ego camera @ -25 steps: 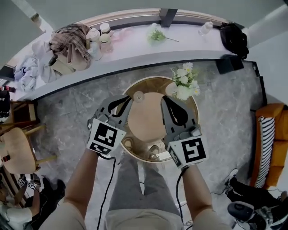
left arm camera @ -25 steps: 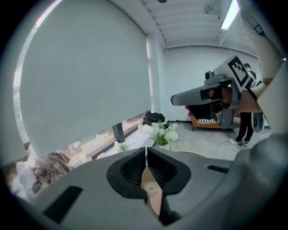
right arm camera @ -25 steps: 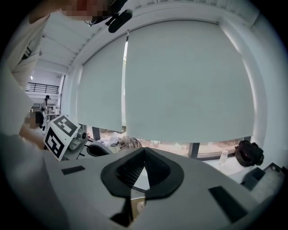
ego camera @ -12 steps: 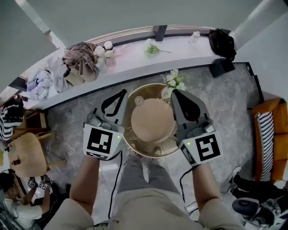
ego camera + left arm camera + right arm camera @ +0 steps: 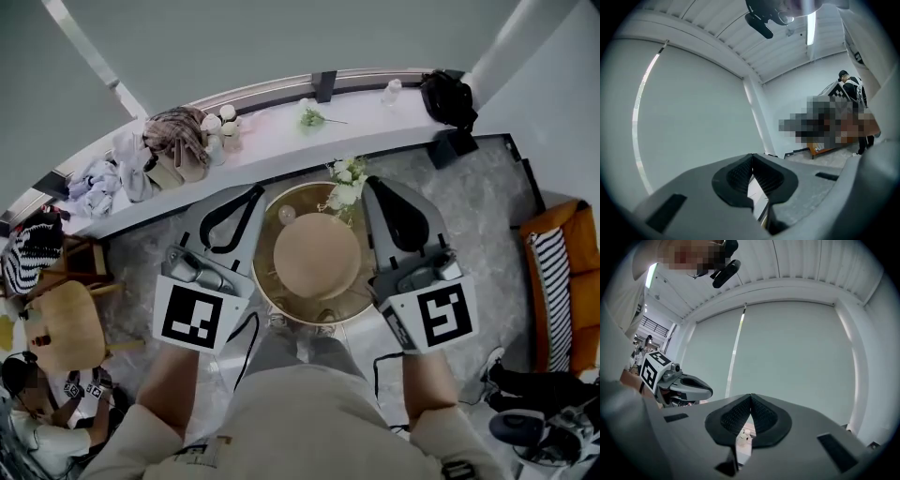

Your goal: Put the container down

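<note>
A round tan container (image 5: pixel 317 255) rests on the round wooden table (image 5: pixel 265 281) far below, between my two grippers and touching neither. White flowers (image 5: pixel 344 182) and a small glass (image 5: pixel 288 215) stand at the table's far edge. My left gripper (image 5: pixel 251 194) is held high at the table's left, shut and empty; its pads (image 5: pixel 740 174) meet against a plain grey wall. My right gripper (image 5: pixel 373 184) is held high at the table's right, also shut with nothing in it. In the right gripper view its jaws (image 5: pixel 750 398) are closed, and the left gripper (image 5: pixel 679 383) shows beside them.
A curved white counter (image 5: pixel 281 131) behind the table carries clothes (image 5: pixel 173 136), cups (image 5: pixel 217 122), a bottle (image 5: pixel 392 91) and a black bag (image 5: pixel 445 97). A wooden chair (image 5: pixel 61 323) stands at the left and an orange seat (image 5: pixel 562 281) at the right. A person (image 5: pixel 37 412) sits at the lower left.
Both grippers have risen well above the table towards the head camera and spread slightly apart. The container has stayed on the table.
</note>
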The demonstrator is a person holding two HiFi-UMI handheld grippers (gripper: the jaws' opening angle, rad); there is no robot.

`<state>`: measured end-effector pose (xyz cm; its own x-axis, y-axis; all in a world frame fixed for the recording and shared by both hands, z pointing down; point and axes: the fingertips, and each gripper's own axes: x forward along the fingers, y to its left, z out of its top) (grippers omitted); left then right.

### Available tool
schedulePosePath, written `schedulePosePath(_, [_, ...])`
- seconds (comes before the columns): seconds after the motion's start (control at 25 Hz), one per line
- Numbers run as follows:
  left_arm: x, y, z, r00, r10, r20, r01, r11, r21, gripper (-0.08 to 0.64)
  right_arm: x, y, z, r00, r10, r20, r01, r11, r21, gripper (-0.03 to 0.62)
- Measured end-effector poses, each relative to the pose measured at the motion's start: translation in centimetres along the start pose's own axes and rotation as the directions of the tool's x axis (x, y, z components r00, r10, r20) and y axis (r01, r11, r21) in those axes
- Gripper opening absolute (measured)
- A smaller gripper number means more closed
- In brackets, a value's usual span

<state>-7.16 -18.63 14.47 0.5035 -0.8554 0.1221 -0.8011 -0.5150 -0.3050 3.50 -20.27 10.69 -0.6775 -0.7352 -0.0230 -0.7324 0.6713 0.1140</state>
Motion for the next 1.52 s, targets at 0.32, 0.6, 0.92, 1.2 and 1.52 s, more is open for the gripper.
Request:
schedulePosePath(0.32, [-3.6, 0.2, 5.1, 0.995, 0.056, 0.080, -0.050, 0.995, -0.081, 0.009, -4.3, 1.2, 5.5, 1.000, 0.000, 0.021, 0.002, 0.997, -0.076, 0.008])
schedulePosePath(0.6, [-5.8, -1.0, 6.6, 0.990, 0.067, 0.122, -0.062, 0.997, -0.044, 0.009, -7.0, 2.6, 8.0, 0.996, 0.040, 0.078, -0.037, 0.998, -0.046, 0.008])
schedulePosePath(0.92, [-6.2, -2.3, 5.2, 0.995, 0.051, 0.084, -0.049, 0.998, -0.035, 0.009, -8.1, 2.9, 6.3, 0.999, 0.039, 0.026, -0.038, 0.998, -0.060, 0.008])
schedulePosePath(1.2, [-5.7, -3.2, 4.2, 0.997, 0.048, 0.063, -0.045, 0.998, -0.051, 0.009, -8.5, 2.9, 5.1, 0.999, 0.043, 0.014, -0.043, 0.999, 0.010, 0.008])
schedulePosePath(1.52, [-5.4, -3.1, 4.6, 0.996, 0.056, 0.071, -0.052, 0.997, -0.055, 0.009, -8.4, 2.9, 5.1, 0.999, 0.046, 0.014, -0.046, 0.999, -0.003, 0.008])
